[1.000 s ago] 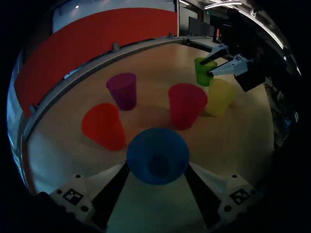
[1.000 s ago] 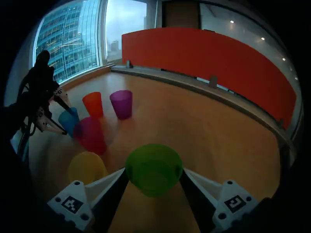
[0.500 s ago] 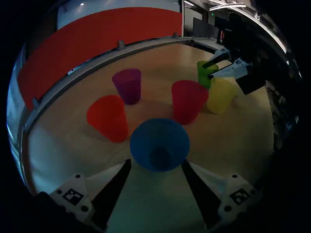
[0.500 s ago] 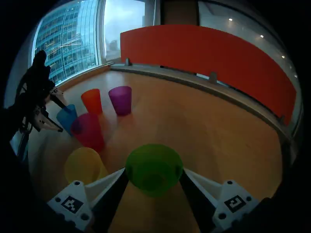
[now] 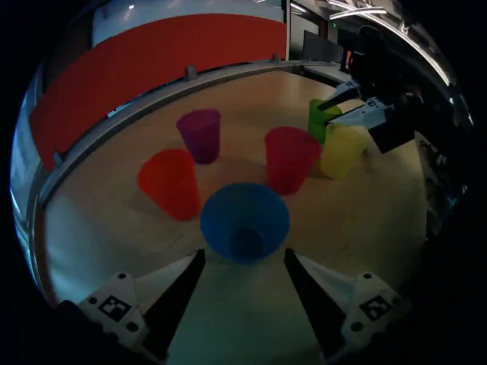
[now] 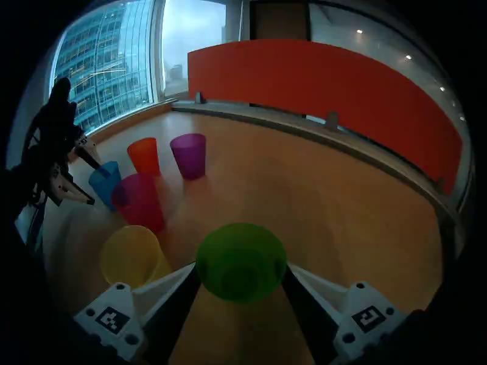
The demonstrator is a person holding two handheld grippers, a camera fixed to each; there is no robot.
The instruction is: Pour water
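The blue cup (image 5: pixel 245 222) sits higher, nearer frame centre, clenched in the left gripper (image 5: pixel 243 252); the right gripper (image 6: pixel 240 266) grasps the green cup (image 6: pixel 241 260), lower centre. Bring rims close, then tilt slowly

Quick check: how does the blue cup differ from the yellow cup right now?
Colour: the blue cup is blue, the yellow cup yellow. Hold: the blue cup sits between the fingers of the left gripper, which touch its sides; the yellow cup stands ungripped, outside the fingers of the right gripper. Both are upright, tapered, translucent cups, mouths up, on the wooden table.
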